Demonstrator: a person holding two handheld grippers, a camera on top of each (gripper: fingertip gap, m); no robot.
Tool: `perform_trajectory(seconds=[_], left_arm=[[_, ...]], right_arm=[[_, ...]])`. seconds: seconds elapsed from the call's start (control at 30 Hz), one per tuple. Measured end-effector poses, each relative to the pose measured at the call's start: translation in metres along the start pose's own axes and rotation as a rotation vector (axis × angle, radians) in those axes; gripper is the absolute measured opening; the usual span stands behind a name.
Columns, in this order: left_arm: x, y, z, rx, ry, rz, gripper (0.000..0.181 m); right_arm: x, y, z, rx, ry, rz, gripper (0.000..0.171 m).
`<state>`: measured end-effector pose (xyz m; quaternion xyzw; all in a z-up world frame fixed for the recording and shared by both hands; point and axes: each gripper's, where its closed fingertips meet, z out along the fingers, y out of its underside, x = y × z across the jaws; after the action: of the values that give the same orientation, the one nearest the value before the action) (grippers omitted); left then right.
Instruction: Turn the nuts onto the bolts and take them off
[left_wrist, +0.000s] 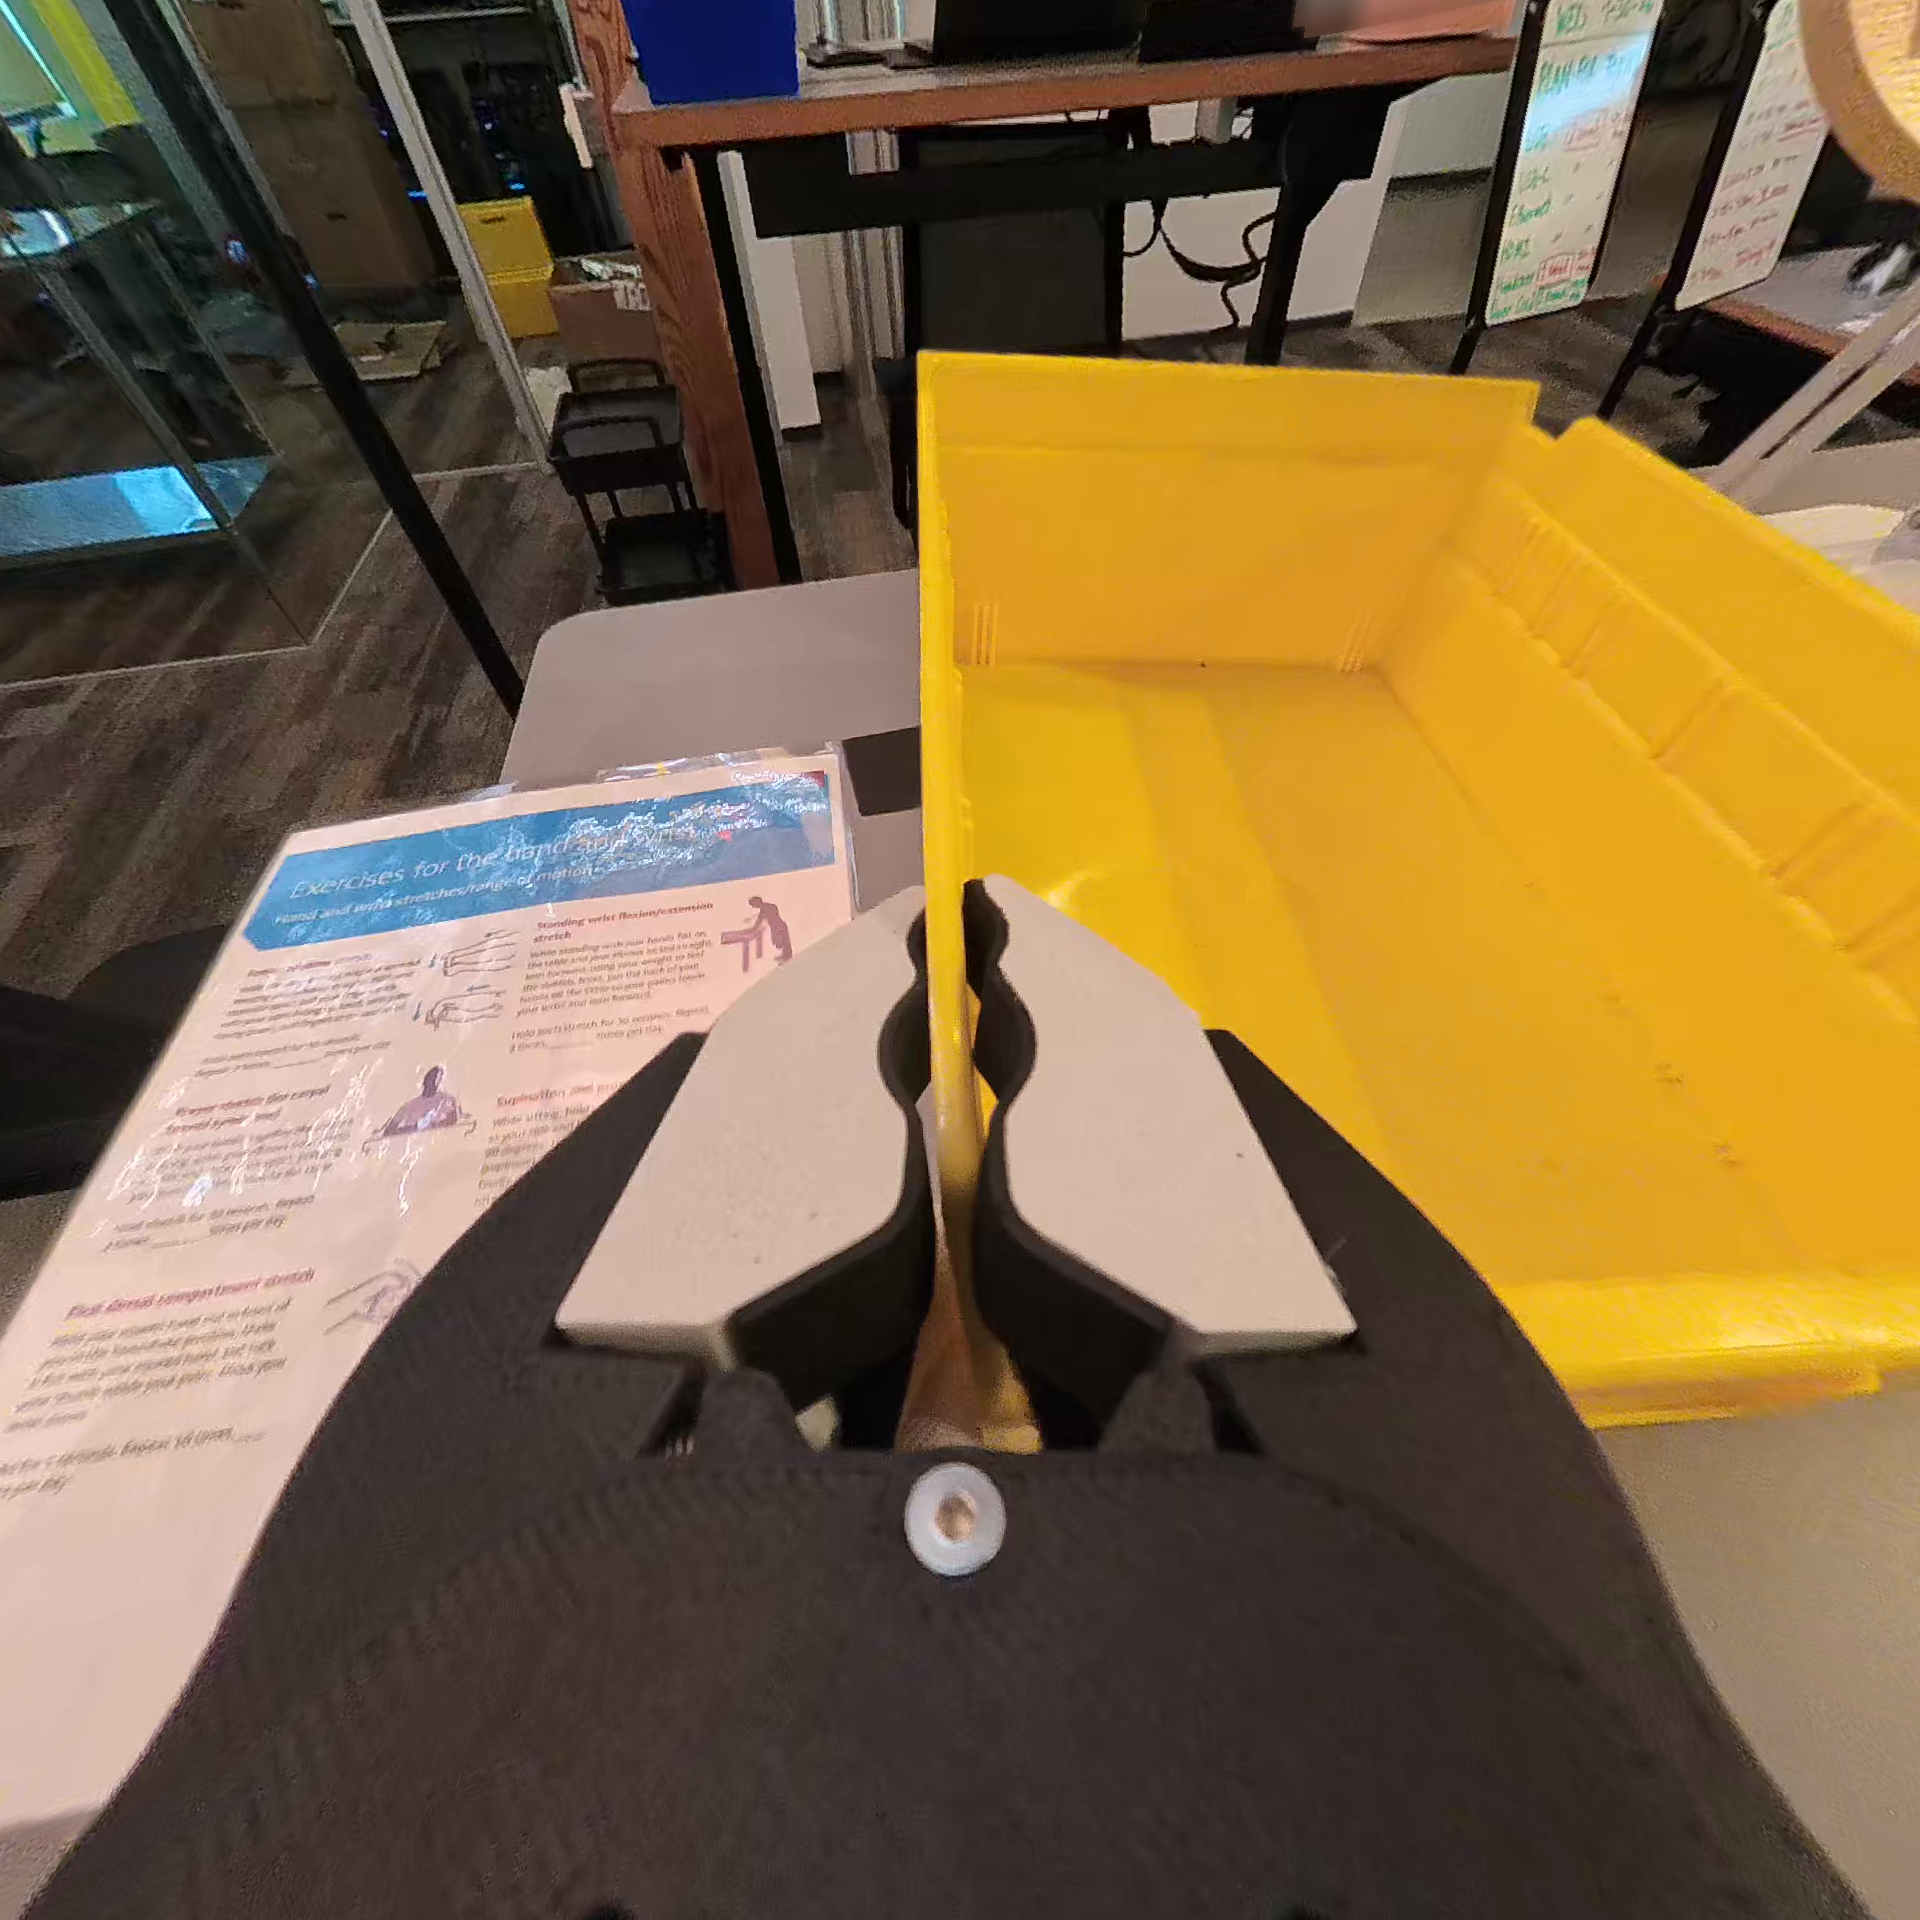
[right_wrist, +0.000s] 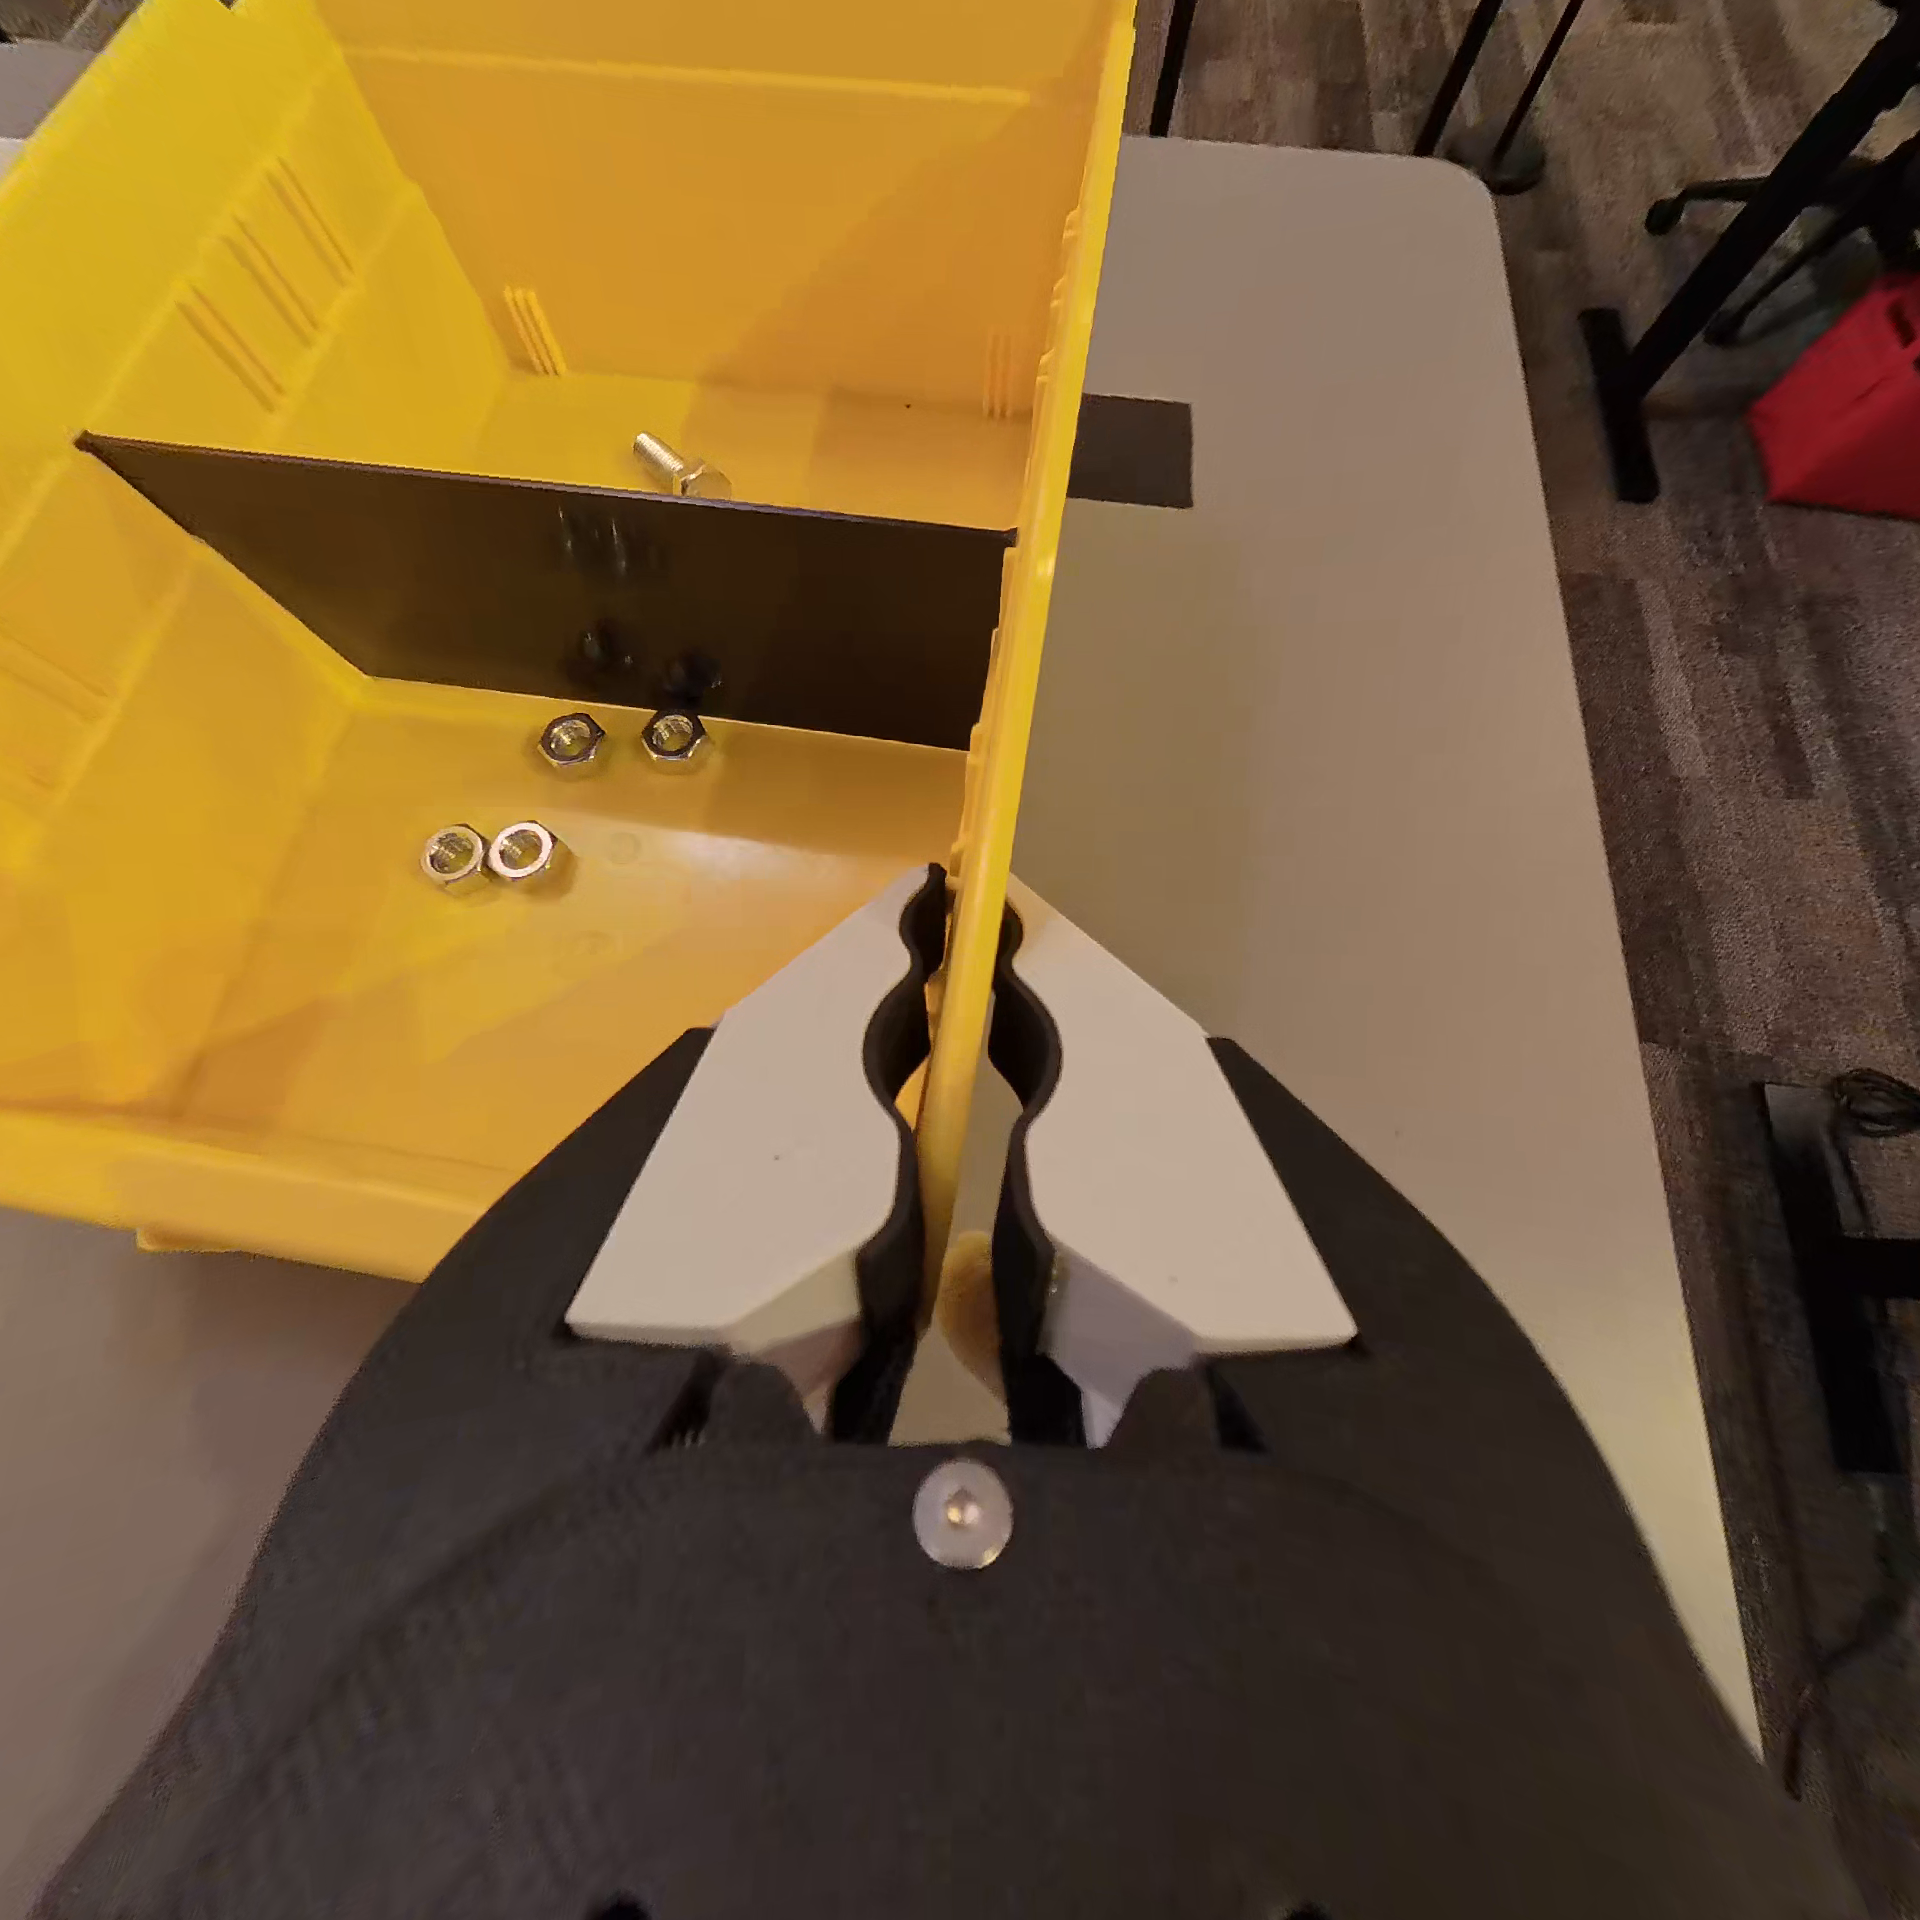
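Here the left gripper (left_wrist: 961, 935) is clamped on the left side wall of a yellow bin (left_wrist: 1195, 540), the thin plastic edge running up between its grey fingers (left_wrist: 790, 1122). To its left a laminated sheet (left_wrist: 364, 1091) lies flat on the grey table (left_wrist: 717, 665); the part of the bin seen from this side holds nothing visible. Across the bin, the right gripper (right_wrist: 971, 914) is likewise closed on the right side wall, one finger inside the bin and one outside over the table. A black divider (right_wrist: 499, 582) stands across the bin. In the near compartment four silver nuts (right_wrist: 571, 740) rest on the yellow floor in two pairs: one pair close against the divider, the other pair nearer the camera and farther left, touching each other. A single bolt (right_wrist: 681, 464) lies on its side in the far compartment, just behind the divider.
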<state>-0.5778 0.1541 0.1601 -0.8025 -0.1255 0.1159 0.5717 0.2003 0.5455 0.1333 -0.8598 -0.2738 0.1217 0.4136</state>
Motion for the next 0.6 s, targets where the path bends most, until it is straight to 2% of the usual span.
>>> perform_trajectory(seconds=[0.27,0.6], left_arm=[[0.003,-0.016,-0.058,0.101,-0.034,0.014,0.002],[-0.017,-0.017,-0.158,0.313,-0.154,-0.034,0.002]], right_arm=[[-0.061,-0.003,-0.043,-0.047,-0.05,-0.103,0.004],[-0.215,0.017,-0.046,-0.088,-0.295,-0.218,0.003]])
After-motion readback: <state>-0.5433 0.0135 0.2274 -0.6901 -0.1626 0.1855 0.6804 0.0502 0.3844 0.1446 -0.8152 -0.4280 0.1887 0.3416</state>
